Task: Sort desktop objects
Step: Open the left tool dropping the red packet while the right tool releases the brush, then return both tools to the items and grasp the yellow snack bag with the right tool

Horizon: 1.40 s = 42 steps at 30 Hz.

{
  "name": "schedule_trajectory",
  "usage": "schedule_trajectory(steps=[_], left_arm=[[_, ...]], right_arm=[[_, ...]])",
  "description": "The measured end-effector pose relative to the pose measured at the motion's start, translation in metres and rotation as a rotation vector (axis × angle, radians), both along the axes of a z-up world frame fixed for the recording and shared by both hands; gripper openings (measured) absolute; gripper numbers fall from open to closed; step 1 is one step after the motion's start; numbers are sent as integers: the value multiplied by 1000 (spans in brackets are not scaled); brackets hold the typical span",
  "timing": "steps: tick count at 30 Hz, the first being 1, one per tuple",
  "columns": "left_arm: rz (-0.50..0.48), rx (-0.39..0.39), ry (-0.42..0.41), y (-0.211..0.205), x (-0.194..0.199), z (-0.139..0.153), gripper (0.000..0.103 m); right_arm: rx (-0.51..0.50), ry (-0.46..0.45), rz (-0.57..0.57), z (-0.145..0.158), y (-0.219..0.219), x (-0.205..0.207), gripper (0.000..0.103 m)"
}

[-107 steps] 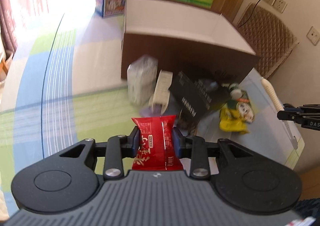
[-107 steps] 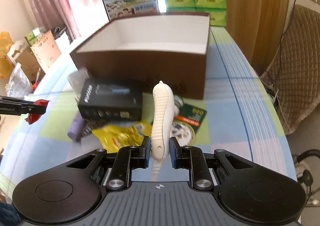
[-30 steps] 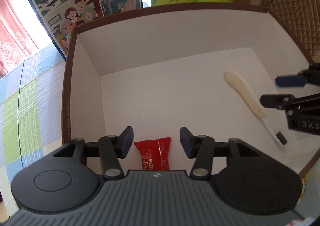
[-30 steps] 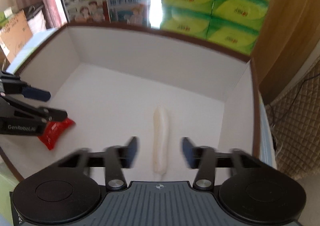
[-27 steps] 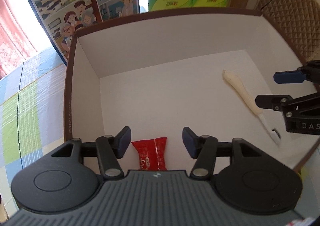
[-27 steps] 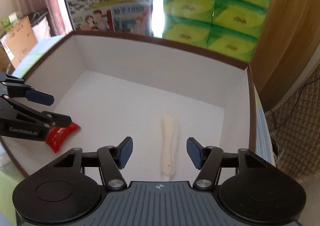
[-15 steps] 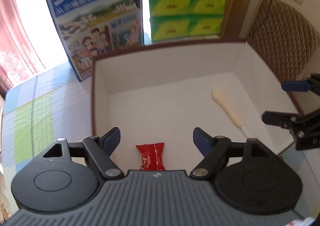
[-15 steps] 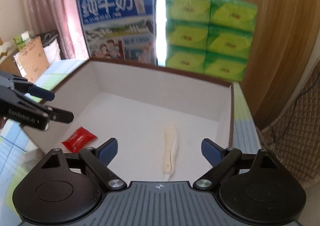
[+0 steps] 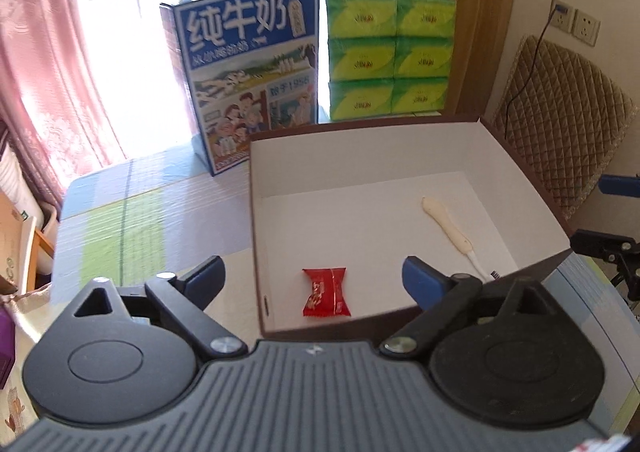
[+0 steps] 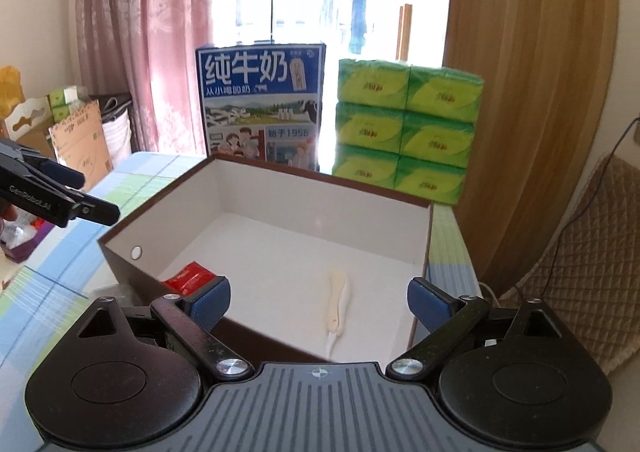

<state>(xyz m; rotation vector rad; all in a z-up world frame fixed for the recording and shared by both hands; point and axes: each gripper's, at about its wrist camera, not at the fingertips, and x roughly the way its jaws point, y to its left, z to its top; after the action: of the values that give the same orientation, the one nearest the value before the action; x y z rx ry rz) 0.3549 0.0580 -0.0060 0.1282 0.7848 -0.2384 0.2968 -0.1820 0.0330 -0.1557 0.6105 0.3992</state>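
We hold the left gripper (image 9: 314,278) and right gripper (image 10: 319,302) spread wide and empty; the small red crinkled snack packet (image 9: 326,291), probably light and slippery, and the stiff cream plastic-handled tool (image 10: 339,298) lie well apart inside the brown cardboard box with white lining (image 10: 320,190); we would pinch the packet mid-body.

Box on the table, two things lying inside

The box (image 9: 256,212) is sitting on the table (image 9: 140,220), with the snack packet (image 9: 325,292) lying near its front-left corner and the toothbrush (image 9: 450,230) lying further right, well apart. A milk carton (image 9: 244,72) and tissue packs (image 9: 390,56) are standing behind the box.
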Motion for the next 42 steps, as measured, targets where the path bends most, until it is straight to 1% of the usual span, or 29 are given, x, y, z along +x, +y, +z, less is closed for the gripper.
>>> schedule_trajectory(steps=[1,9,16,20,25,30,36,42], left_arm=[[8,-2,-6,2,-6,2,97],[36,9,-47,15,-53,11,98],[62,0,-36,23,-92,6,98],[64,-2,-22,24,-110,-2,98],[71,-13,24,26,-127,-17,98],[84,-20,69,28,-139,-32,98],[103,-12,111,32,-144,-49,98],[118,-14,134,37,-145,-59,98]], right_arm=[[2,-4,-4,1,0,-6,93],[17,-11,-22,5,-4,-52,93],[-32,-13,12,-4,1,-94,93],[-43,11,27,-15,5,-113,93],[-46,61,51,-29,9,-130,93],[-73,98,88,-45,14,-140,93],[-133,114,129,-72,17,-148,93],[-190,118,196,-100,24,-150,93]])
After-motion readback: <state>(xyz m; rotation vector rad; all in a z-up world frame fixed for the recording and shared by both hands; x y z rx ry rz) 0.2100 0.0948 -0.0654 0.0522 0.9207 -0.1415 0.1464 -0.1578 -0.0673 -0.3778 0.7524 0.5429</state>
